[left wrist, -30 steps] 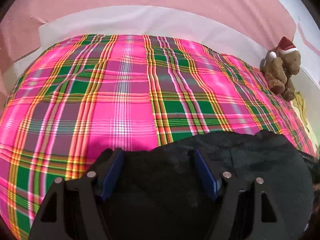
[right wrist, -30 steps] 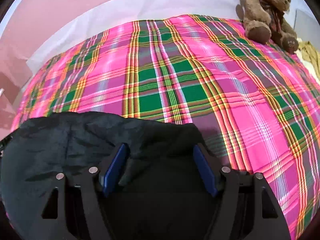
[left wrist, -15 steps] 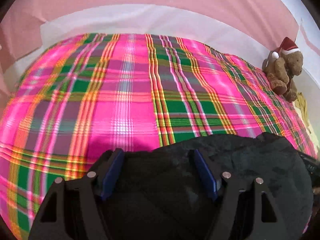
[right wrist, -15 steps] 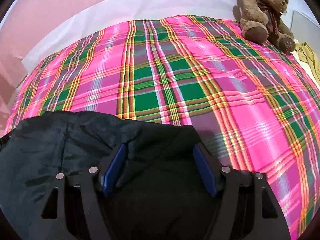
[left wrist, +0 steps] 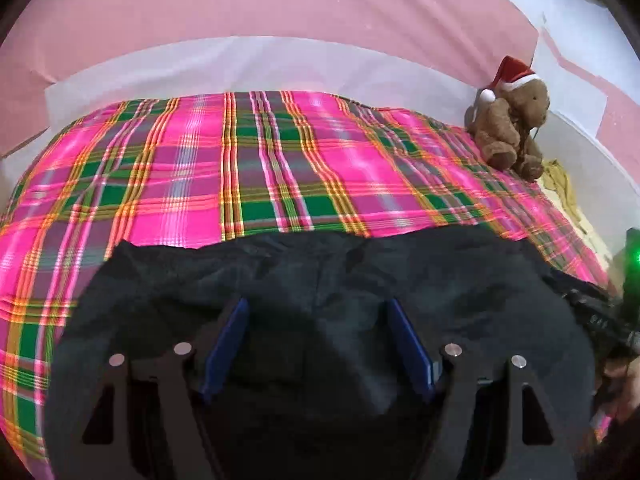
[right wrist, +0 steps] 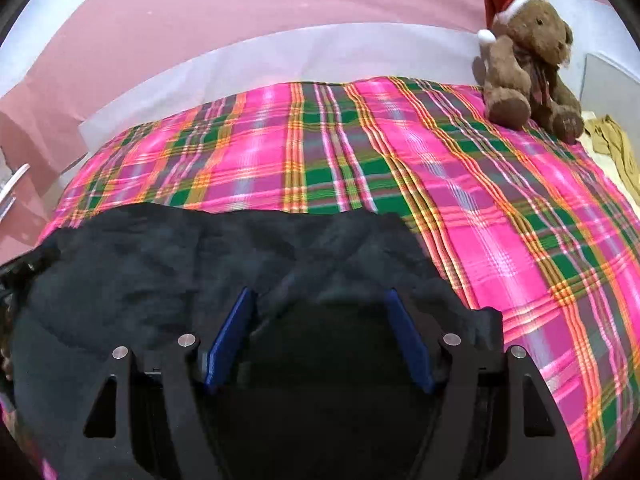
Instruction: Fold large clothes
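A large black garment [left wrist: 400, 276] lies on the near part of a pink and green plaid bed cover [left wrist: 280, 168]. My left gripper [left wrist: 318, 312] is open, its blue fingers [left wrist: 226, 340] wide apart over the black cloth. The garment also fills the near left of the right wrist view [right wrist: 160, 264]. My right gripper [right wrist: 320, 308] is open over its right part, with cloth bunched between and under the blue fingers [right wrist: 404, 340]. The plaid cover [right wrist: 460, 184] stretches beyond it.
A brown teddy bear with a red Santa hat [left wrist: 510, 128] sits at the far right corner of the bed, also in the right wrist view [right wrist: 528, 64]. Yellowish cloth [right wrist: 612, 144] lies beside it. A pink wall [left wrist: 280, 12] stands behind the bed.
Both grippers have pulled back and risen, so more of the black garment and the wall show. The garment's far edge now lies farther out on the plaid cover. Both stay open.
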A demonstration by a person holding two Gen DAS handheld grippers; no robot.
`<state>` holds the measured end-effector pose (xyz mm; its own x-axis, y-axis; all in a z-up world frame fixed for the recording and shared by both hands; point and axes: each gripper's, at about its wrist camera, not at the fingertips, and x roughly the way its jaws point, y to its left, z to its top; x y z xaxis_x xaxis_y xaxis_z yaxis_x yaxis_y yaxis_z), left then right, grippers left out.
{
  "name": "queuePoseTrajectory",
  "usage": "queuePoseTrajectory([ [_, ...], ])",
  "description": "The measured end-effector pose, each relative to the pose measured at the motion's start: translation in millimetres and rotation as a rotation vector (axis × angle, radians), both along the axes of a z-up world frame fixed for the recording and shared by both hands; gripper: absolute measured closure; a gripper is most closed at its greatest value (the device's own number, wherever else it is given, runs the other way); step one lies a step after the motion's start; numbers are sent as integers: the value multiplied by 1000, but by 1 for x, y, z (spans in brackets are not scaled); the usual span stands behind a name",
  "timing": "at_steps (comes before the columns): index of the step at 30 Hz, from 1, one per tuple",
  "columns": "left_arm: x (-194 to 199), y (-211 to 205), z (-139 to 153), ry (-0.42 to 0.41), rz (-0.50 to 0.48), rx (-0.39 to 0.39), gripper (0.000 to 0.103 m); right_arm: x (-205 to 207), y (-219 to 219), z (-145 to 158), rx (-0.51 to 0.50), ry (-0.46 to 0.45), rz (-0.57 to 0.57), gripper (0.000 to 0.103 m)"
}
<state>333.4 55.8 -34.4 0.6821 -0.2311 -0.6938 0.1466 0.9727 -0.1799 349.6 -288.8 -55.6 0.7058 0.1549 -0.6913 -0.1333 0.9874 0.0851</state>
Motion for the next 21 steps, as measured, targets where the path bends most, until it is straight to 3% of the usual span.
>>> queuePoseTrajectory([
  [2, 2, -8, -6, -21, 11, 32, 29, 3, -8, -6, 43, 8, -14, 34],
  [6, 7, -15, -12, -15, 20, 67, 29, 6, 2, -14, -18, -8, -35, 34],
  [9, -1, -12, 2, 0, 12, 76, 30, 5, 3, -6, -36, 14, -59, 34],
  [11, -13, -1, 18, -22, -1, 34, 30, -8, 6, 14, -43, -14, -71, 34],
  [13, -27, 14, 34, -76, 2, 16, 29, -27, 16, 41, -1, -89, -32, 34],
  [16, -32, 38, 45, -122, 42, 56, 29, -43, 55, 63, 18, -148, 75, 34],
  [21, -18, 71, 22, -59, 104, 12, 30, -33, 115, 46, -15, -112, 174, 34],
])
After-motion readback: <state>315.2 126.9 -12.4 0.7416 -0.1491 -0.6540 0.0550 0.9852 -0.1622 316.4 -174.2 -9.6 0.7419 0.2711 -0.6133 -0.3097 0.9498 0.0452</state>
